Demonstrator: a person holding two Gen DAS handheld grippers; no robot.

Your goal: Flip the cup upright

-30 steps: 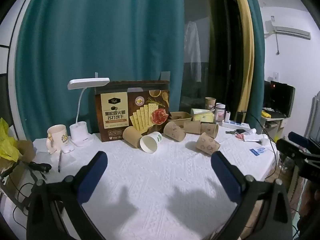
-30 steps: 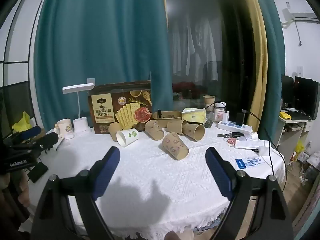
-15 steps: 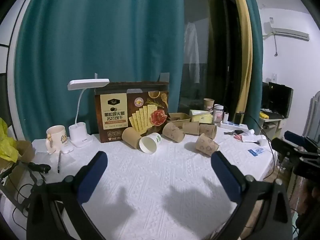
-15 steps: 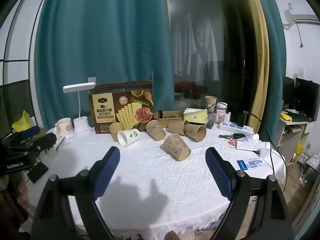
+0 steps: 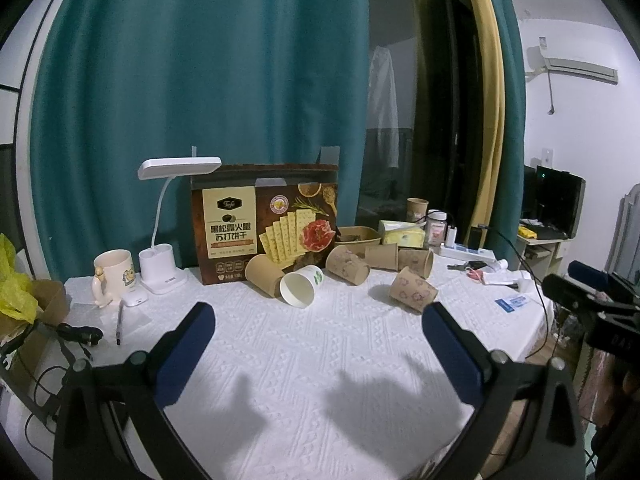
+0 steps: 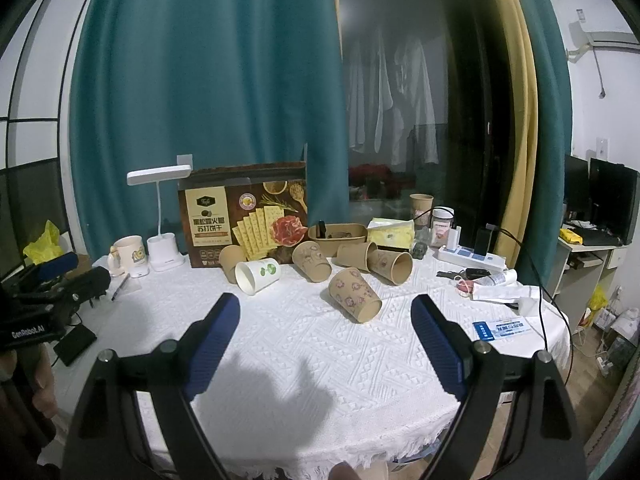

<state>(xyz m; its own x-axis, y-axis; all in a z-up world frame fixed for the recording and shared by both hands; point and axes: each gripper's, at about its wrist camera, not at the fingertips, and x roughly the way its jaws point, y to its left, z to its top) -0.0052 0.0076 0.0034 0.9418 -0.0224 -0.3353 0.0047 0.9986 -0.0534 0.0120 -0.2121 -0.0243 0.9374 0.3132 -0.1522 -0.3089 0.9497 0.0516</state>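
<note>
Several paper cups lie on their sides on the white tablecloth point(image 5: 304, 360). A white cup point(image 5: 301, 286) point(image 6: 256, 276) has its mouth toward me, beside a plain brown cup point(image 5: 265, 276) point(image 6: 231, 262). A patterned brown cup point(image 5: 413, 289) point(image 6: 354, 295) lies nearest, apart from the others. More brown cups point(image 5: 347, 266) point(image 6: 392, 266) lie behind. My left gripper point(image 5: 316, 320) hangs open above the cloth, well short of the cups. My right gripper point(image 6: 326, 312) is open too, with the patterned cup just beyond its fingertips. Each gripper shows at the edge of the other's view.
A cracker box point(image 5: 266, 224) stands behind the cups, with a white desk lamp point(image 5: 164, 268) and a mug point(image 5: 112, 276) to its left. A brown tray point(image 6: 337, 235), tissue pack point(image 6: 390, 232), power strip point(image 6: 470, 258), keys and papers crowd the back right. The table's edge point(image 6: 320, 452) is near.
Both views have risen and tilted slightly, so the cups sit a little lower and further off. Nothing on the table has moved; both grippers stay open.
</note>
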